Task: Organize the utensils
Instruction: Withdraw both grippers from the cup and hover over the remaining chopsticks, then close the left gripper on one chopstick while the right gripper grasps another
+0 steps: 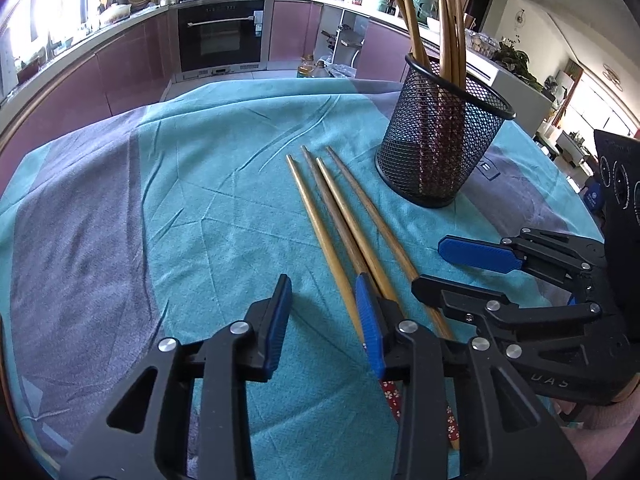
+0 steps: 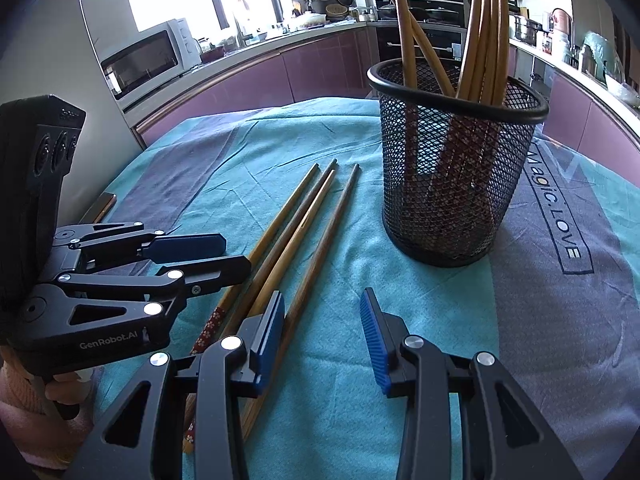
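Several wooden chopsticks (image 1: 344,216) lie side by side on the teal cloth, tips pointing away; they also show in the right wrist view (image 2: 296,232). A black mesh holder (image 1: 440,140) stands upright behind them with several chopsticks in it, also in the right wrist view (image 2: 452,160). My left gripper (image 1: 324,320) is open and empty, low over the cloth, its right finger over the chopsticks' near ends. My right gripper (image 2: 322,332) is open and empty, its left finger over the chopsticks. Each gripper shows in the other's view, the right (image 1: 460,268) and the left (image 2: 216,256).
The table carries a teal and grey cloth (image 1: 200,200) with printed lettering (image 2: 556,216). Kitchen counters, an oven (image 1: 220,32) and a microwave (image 2: 148,60) stand behind the table.
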The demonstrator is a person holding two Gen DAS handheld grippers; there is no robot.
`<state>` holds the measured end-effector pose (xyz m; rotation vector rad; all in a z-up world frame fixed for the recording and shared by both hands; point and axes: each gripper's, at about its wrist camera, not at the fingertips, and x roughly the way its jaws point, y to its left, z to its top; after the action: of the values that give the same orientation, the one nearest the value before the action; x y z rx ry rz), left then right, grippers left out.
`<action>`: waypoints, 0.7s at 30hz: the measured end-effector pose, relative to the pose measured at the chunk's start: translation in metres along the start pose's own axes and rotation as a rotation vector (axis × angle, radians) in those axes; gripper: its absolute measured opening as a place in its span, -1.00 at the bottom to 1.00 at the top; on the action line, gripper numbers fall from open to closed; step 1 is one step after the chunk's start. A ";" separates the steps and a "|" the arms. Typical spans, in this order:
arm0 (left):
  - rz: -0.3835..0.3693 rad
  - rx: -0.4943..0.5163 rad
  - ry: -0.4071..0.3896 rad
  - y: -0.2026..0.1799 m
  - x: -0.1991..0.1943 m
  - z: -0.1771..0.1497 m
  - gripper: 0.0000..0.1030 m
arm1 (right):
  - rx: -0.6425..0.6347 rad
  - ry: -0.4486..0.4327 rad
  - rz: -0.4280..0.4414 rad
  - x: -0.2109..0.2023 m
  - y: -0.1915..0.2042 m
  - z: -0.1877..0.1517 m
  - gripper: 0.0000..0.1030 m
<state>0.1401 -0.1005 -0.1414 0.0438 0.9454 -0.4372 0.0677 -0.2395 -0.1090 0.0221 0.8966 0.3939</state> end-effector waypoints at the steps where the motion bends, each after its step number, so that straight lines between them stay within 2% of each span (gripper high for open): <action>1: 0.001 0.000 0.001 0.000 0.000 0.001 -0.41 | -0.003 0.001 -0.003 0.001 0.000 0.001 -0.29; 13: -0.001 0.006 0.023 0.002 0.015 0.018 -0.50 | -0.014 0.000 -0.032 0.018 0.003 0.017 -0.32; 21: 0.003 -0.008 0.024 0.002 0.019 0.022 -0.62 | 0.015 -0.005 -0.012 0.017 -0.001 0.018 -0.59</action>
<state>0.1676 -0.1106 -0.1439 0.0431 0.9704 -0.4308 0.0917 -0.2319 -0.1107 0.0316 0.8946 0.3757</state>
